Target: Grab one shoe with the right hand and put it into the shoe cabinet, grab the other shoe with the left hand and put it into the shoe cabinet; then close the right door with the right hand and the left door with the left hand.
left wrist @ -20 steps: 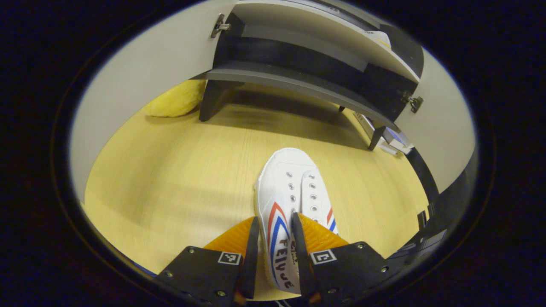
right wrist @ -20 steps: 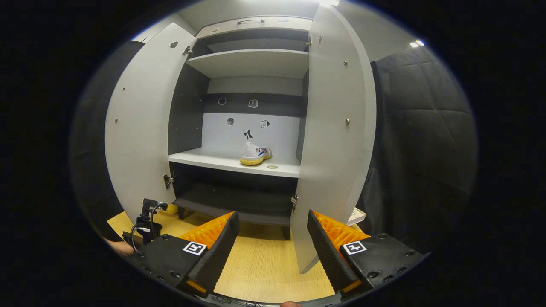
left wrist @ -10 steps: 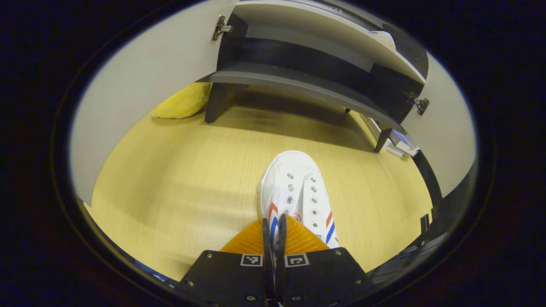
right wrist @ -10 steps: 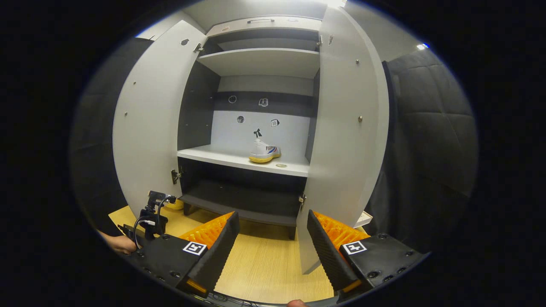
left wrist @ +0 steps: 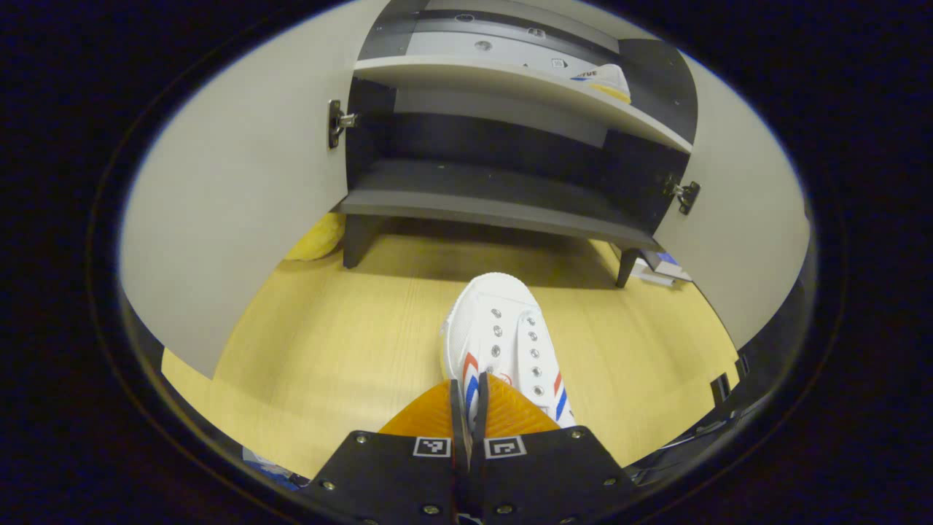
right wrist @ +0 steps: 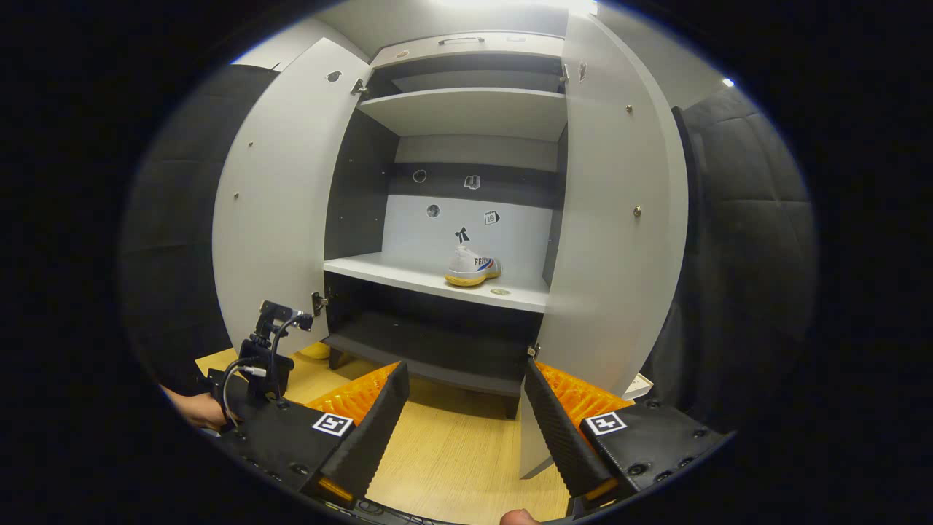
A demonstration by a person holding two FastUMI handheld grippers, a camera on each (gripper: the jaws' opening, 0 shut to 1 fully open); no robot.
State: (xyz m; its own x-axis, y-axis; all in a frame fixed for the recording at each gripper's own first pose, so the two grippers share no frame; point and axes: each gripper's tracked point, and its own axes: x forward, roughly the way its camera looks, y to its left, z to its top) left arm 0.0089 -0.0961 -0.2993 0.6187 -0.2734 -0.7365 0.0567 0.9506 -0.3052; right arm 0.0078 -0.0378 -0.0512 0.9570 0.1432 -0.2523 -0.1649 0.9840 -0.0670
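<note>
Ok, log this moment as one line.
left gripper: shut on floor shoe | right gripper: open, empty | other shoe: on shelf | doors: open

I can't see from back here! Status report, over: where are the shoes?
Left tongs shut on second shoe, over the floor. Right tongs open, empty. First shoe on middle shelf. Both doors open, path clear.
</note>
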